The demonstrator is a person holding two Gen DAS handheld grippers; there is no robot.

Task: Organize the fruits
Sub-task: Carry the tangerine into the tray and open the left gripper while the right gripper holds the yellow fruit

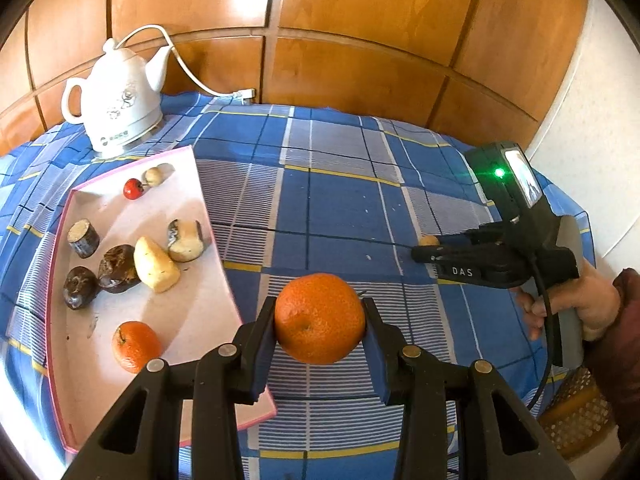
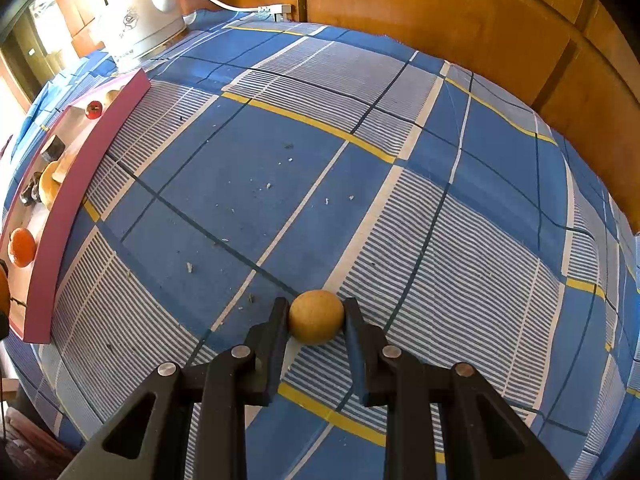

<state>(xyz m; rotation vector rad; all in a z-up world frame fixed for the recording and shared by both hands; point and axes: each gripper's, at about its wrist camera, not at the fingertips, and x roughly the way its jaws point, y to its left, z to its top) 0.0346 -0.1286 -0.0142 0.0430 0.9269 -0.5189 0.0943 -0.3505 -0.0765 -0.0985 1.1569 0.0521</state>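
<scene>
My left gripper (image 1: 319, 312) is shut on a large orange (image 1: 319, 318) and holds it above the checked cloth, just right of the pink tray (image 1: 192, 200). The tray holds a second orange (image 1: 135, 346), a red cherry-like fruit (image 1: 133, 189), a tan round fruit (image 1: 153, 176), a pale yellow fruit (image 1: 155, 265) and several dark pieces. My right gripper (image 2: 316, 310) is shut on a small tan round fruit (image 2: 317, 317) low over the cloth. It also shows in the left wrist view (image 1: 429, 240) at the right gripper's tip (image 1: 420, 254).
A white ceramic kettle (image 1: 120, 108) with a white cord (image 1: 192, 76) stands behind the tray. A wooden panelled wall (image 1: 360, 40) backs the table. The blue checked cloth (image 2: 360, 160) carries small crumbs. The tray's pink wall (image 2: 76, 200) lies at the left of the right wrist view.
</scene>
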